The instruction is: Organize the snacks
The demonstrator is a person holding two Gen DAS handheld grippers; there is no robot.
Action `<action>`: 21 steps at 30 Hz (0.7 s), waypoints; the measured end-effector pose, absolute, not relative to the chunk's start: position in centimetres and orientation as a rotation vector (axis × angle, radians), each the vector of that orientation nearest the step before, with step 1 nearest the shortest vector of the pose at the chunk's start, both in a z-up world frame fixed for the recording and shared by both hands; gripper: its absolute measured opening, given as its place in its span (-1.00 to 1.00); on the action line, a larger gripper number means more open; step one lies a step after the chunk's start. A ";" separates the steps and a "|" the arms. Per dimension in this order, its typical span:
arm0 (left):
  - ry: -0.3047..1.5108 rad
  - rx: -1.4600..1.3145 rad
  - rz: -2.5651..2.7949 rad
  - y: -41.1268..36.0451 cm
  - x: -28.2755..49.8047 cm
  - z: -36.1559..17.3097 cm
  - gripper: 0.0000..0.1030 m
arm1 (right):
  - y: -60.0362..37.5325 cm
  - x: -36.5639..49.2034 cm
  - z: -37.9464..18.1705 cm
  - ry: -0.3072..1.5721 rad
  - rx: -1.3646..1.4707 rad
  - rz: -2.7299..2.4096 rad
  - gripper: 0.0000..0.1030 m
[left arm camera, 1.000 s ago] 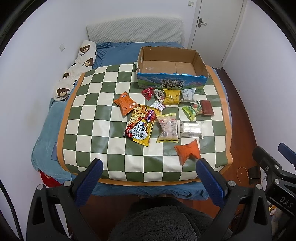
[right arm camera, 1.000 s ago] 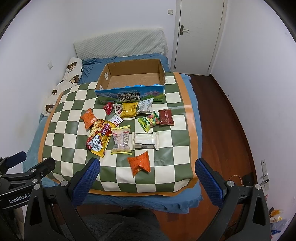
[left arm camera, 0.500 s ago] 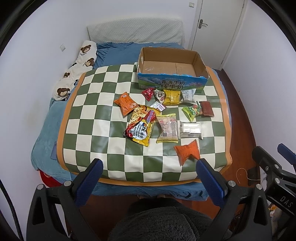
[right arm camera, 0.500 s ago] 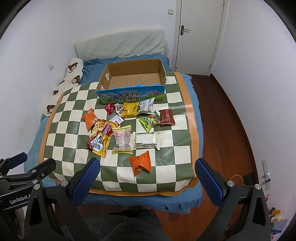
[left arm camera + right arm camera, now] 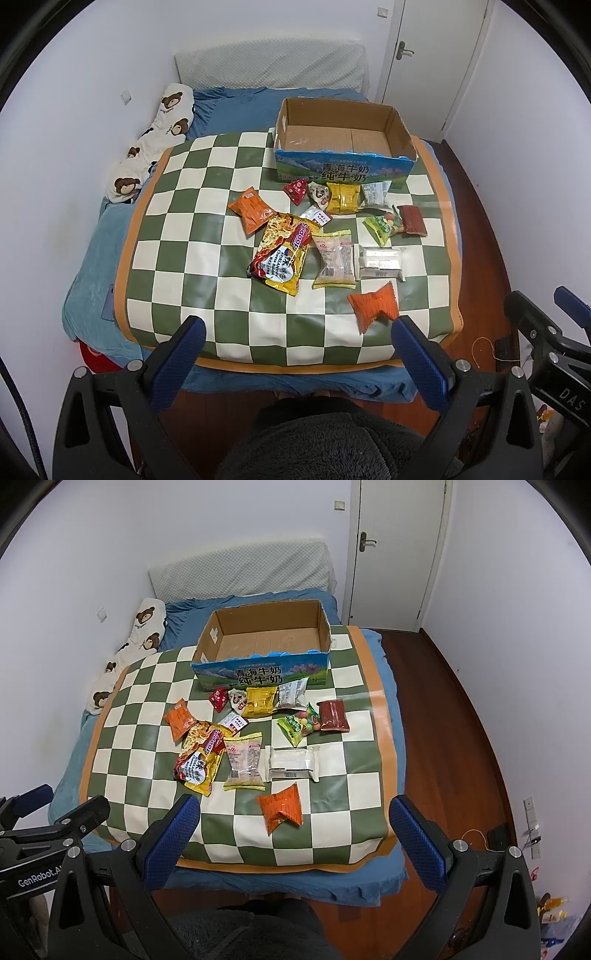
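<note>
Several snack packets lie on a green-and-white checkered mat (image 5: 177, 258) on the bed: a yellow noodle pack (image 5: 282, 258), a pale cake pack (image 5: 334, 258), a white wafer pack (image 5: 380, 258), and an orange packet (image 5: 375, 304) nearest me, which also shows in the right wrist view (image 5: 282, 806). An empty cardboard box (image 5: 343, 142) stands at the mat's far edge, also in the right wrist view (image 5: 266, 642). My left gripper (image 5: 295, 356) and right gripper (image 5: 295, 832) are both open and empty, held above the bed's near edge.
A bear-print pillow (image 5: 155, 144) lies at the left of the blue bed. White walls stand close on the left. A wooden floor (image 5: 461, 738) runs along the right, with a door (image 5: 395, 550) at the back right.
Both grippers have edged slightly forward toward the bed. The snacks and box have not moved.
</note>
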State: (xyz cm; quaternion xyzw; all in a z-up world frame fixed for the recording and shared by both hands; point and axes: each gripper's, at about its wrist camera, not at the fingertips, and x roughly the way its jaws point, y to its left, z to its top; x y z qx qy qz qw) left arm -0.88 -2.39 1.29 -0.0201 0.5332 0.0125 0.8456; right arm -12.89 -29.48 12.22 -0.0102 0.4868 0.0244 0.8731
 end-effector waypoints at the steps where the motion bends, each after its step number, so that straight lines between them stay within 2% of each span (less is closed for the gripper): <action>1: 1.125 -0.041 0.028 -2.2 -1.0 1.2 1.00 | -29.5 -12.8 12.3 1.016 -0.020 0.050 1.00; 21: 1.116 -0.059 0.028 -1.8 -0.9 1.4 1.00 | -30.1 -11.7 12.9 1.006 -0.014 0.055 1.00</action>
